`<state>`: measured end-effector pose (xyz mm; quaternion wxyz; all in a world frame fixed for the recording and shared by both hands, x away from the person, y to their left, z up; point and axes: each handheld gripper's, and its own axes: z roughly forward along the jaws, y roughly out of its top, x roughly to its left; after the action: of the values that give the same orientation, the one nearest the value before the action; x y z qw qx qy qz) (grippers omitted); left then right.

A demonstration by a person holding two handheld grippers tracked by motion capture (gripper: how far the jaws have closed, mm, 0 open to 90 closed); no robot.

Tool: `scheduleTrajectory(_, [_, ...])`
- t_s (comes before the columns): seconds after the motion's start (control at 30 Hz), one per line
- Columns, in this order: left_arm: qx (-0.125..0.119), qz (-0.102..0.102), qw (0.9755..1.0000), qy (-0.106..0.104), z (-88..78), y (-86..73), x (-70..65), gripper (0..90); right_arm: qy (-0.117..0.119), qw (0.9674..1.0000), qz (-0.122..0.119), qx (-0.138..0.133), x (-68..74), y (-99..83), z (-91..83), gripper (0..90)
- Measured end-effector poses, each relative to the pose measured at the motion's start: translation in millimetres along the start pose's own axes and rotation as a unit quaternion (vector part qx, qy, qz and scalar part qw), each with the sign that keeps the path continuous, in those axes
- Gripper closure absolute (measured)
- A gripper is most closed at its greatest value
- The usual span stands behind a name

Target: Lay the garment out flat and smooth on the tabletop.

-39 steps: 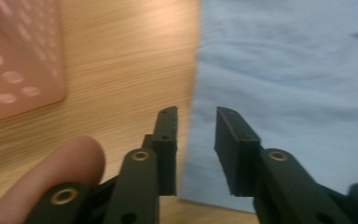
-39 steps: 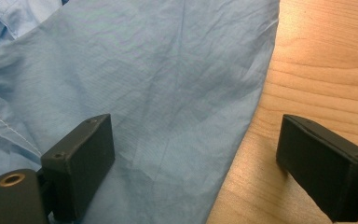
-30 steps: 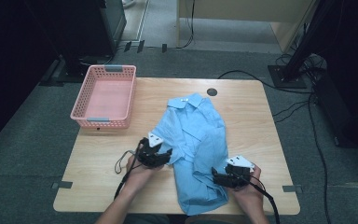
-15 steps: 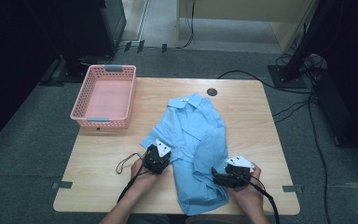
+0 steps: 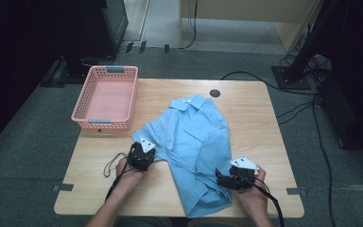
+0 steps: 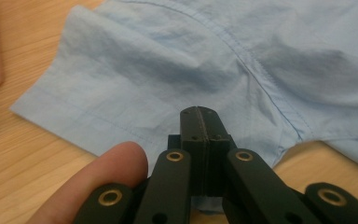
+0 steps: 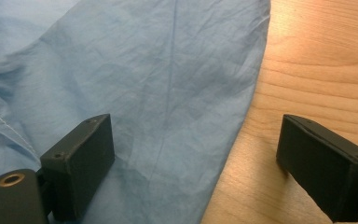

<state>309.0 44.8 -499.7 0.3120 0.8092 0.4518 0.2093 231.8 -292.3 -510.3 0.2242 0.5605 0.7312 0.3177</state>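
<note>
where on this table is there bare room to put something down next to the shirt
The table is bare along its right side, between the shirt and the right edge, and at the near left corner below the pink basket. A narrow strip is free behind the collar. It is crowded at the near edge, where both grippers work at the shirt.

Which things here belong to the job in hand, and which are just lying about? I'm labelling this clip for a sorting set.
In the job:
- light blue short-sleeved cotton shirt, spread on the table
- left claw, shut at the sleeve's edge
- right claw, open at the shirt's lower edge

Lying about:
- pink plastic mesh basket
- wooden table
- small dark round disc
</note>
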Motion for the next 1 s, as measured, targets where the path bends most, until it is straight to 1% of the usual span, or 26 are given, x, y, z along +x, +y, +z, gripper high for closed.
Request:
scheduleTrajectory(0.13, [0.0, -0.014, 0.9999, 0.007, -0.5, -2.1, 15.9, 90.0, -0.003, 1.0, 0.002, 0.0, -2.5, -0.1, -0.2, 10.9])
scheduleTrajectory(0.3, [-0.004, -0.026, 0.9995, 0.018, 2.9, -0.7, 26.8, 90.0, -0.007, 1.0, 0.006, -0.001, -6.4, -0.8, -1.0, 10.9])
scheduleTrajectory(0.4, [-0.004, -0.035, 0.9992, 0.02, 5.7, 1.4, 31.7, 90.0, -0.012, 0.9999, 0.01, -0.001, -10.2, -2.0, -2.5, 10.9])
scheduleTrajectory(0.5, [-0.003, -0.035, 0.9991, 0.025, 7.4, 3.3, 33.3, 89.7, -0.016, 0.9998, 0.015, 0.0, -13.7, -3.7, -4.4, 10.9])
scheduleTrajectory(0.57, [-0.001, -0.039, 0.9989, 0.026, 7.2, 3.8, 33.9, 87.9, -0.018, 0.9997, 0.016, -0.001, -15.5, -4.4, -5.2, 10.9])
scheduleTrajectory(0.6, [0.001, -0.047, 0.9987, 0.022, 6.8, 4.1, 34.2, 85.8, -0.018, 0.9997, 0.016, -0.001, -15.9, -4.5, -5.3, 10.9])
scheduleTrajectory(0.63, [0.002, -0.053, 0.9985, 0.014, 5.9, 4.6, 34.5, 82.7, -0.018, 0.9997, 0.016, -0.001, -15.9, -4.4, -5.3, 10.9])
scheduleTrajectory(0.67, [-0.001, -0.059, 0.9982, 0.01, 4.5, 5.1, 33.5, 79.4, -0.018, 0.9997, 0.016, -0.001, -15.9, -4.4, -5.3, 10.7])
scheduleTrajectory(0.7, [-0.005, -0.062, 0.998, 0.008, 2.6, 6.1, 32.1, 75.6, -0.018, 0.9997, 0.016, -0.001, -16.0, -4.4, -5.3, 10.7])
scheduleTrajectory(0.8, [-0.021, -0.073, 0.997, -0.014, -3.0, 12.4, 24.5, 63.7, -0.018, 0.9997, 0.016, -0.001, -16.0, -4.4, -5.2, 10.7])
scheduleTrajectory(0.83, [-0.026, -0.074, 0.9967, -0.021, -4.1, 15.2, 20.5, 60.9, -0.018, 0.9997, 0.016, -0.001, -16.0, -4.4, -5.2, 10.7])
scheduleTrajectory(0.9, [-0.031, -0.072, 0.9961, -0.04, -4.7, 21.2, 10.7, 54.1, -0.018, 0.9997, 0.016, -0.001, -16.0, -4.4, -5.2, 10.7])
scheduleTrajectory(0.93, [-0.032, -0.067, 0.9961, -0.048, -4.4, 23.8, 5.1, 51.8, -0.019, 0.9997, 0.016, -0.001, -16.0, -4.4, -5.2, 10.7])
scheduleTrajectory(1.0, [-0.03, -0.055, 0.9962, -0.061, -1.1, 27.9, -6.3, 50.0, -0.019, 0.9997, 0.016, -0.001, -16.0, -4.4, -5.1, 10.5])
